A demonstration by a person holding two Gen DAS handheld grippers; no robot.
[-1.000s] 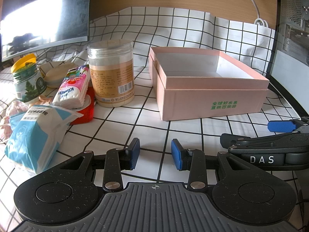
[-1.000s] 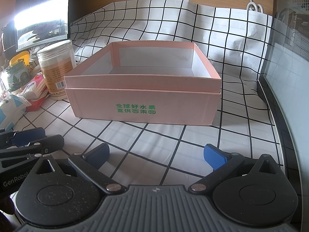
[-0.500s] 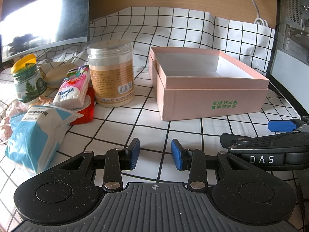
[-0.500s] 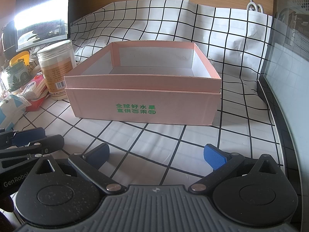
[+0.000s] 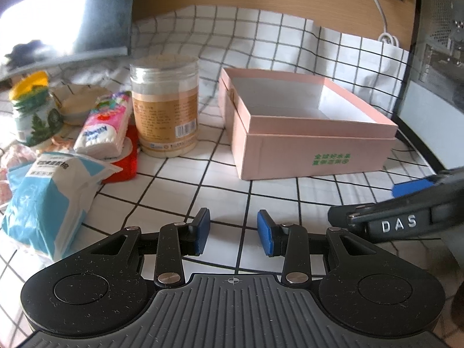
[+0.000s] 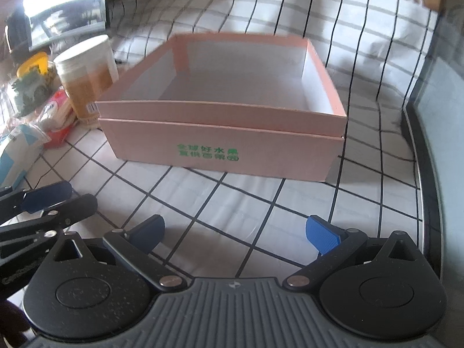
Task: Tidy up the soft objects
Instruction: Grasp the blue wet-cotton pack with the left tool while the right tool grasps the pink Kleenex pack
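An empty pink box (image 5: 313, 148) (image 6: 220, 156) stands open on the checked cloth. Left of it lie a blue and white soft pack (image 5: 49, 197) (image 6: 14, 156) and a pink tissue pack (image 5: 101, 130) on a red tub (image 5: 126, 159). My left gripper (image 5: 233, 230) is open with a narrow gap and empty, low over the cloth in front of the box. My right gripper (image 6: 235, 232) is wide open and empty, raised before the box's front wall; it shows at the right edge of the left wrist view (image 5: 411, 188).
A tall clear jar (image 5: 165, 107) (image 6: 87, 78) stands beside the box's left wall. A yellow-lidded jar (image 5: 34, 116) and a shallow bowl (image 5: 78, 105) sit further left. A dark ledge (image 6: 426, 179) bounds the cloth on the right. A wooden wall rises behind.
The right gripper has lifted and tilted so the box sits lower and looks deeper in its view. The left gripper has barely moved. Both stay open.
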